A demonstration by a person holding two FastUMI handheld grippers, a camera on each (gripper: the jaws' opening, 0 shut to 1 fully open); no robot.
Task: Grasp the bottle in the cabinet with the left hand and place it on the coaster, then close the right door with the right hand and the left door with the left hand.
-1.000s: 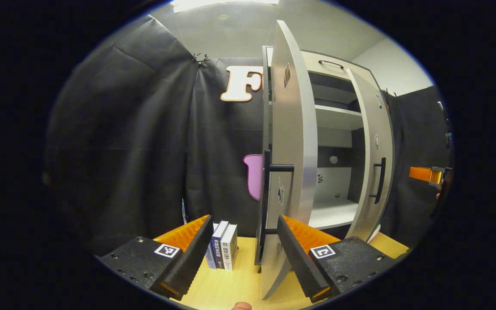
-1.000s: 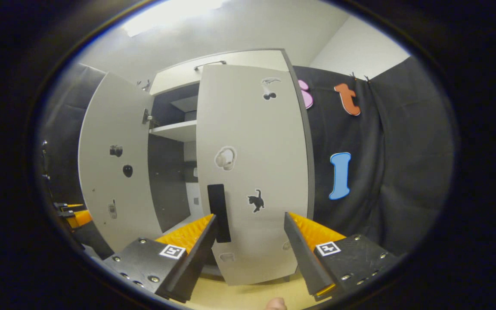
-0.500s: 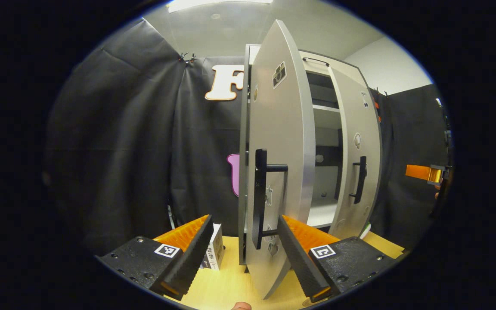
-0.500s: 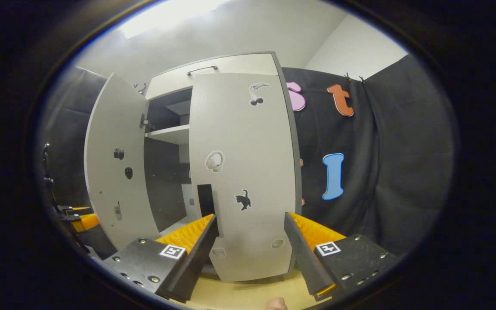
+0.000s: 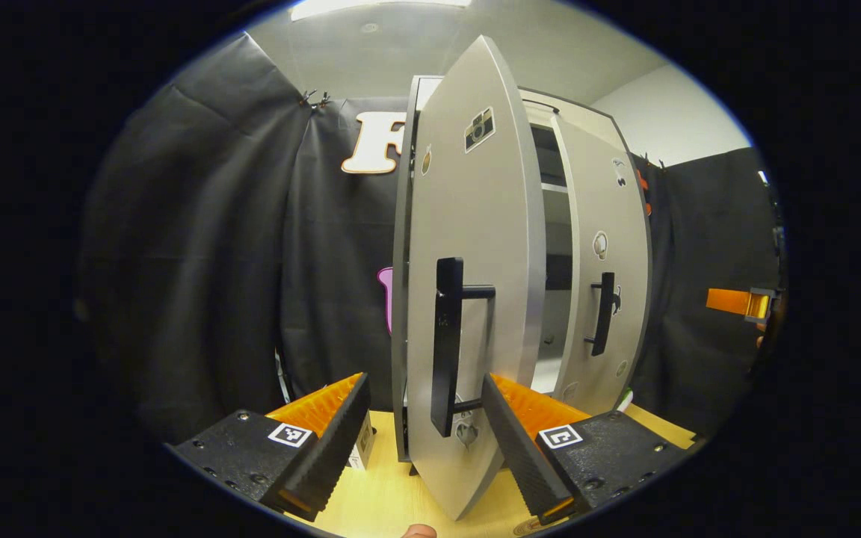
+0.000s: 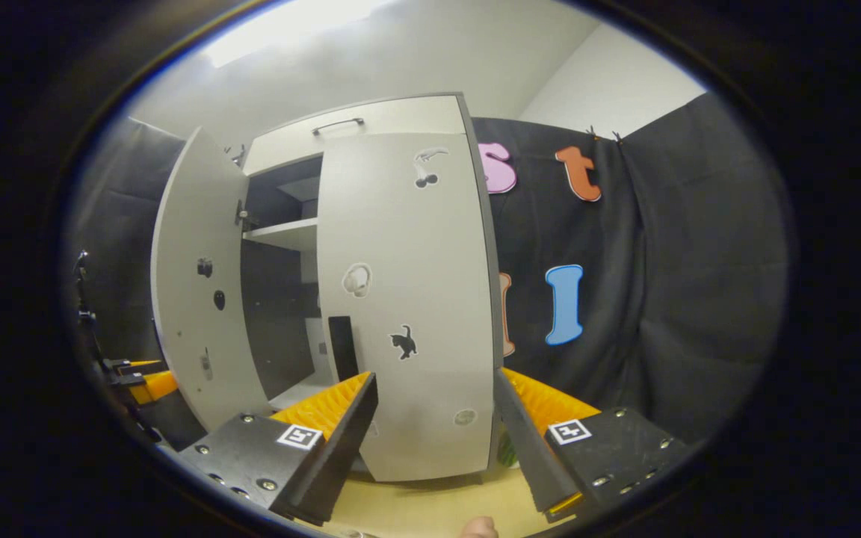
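The cabinet [image 6: 371,123] stands on the table [image 5: 386,497], before the cloth wall. Its left door [image 5: 468,261] is half open, its right door [image 6: 408,299] is nearly shut, and 1 shelf [image 6: 285,233] shows in the gap between them. Left of the cabinet, a book [image 5: 363,448] stands on the table.

No legible txt; stickers on cabinet doors [image 5: 475,246] pics only.

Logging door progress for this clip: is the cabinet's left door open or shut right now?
Open. The left door stands angled out from the cabinet, with a gap showing the inner shelf between it and the right door.
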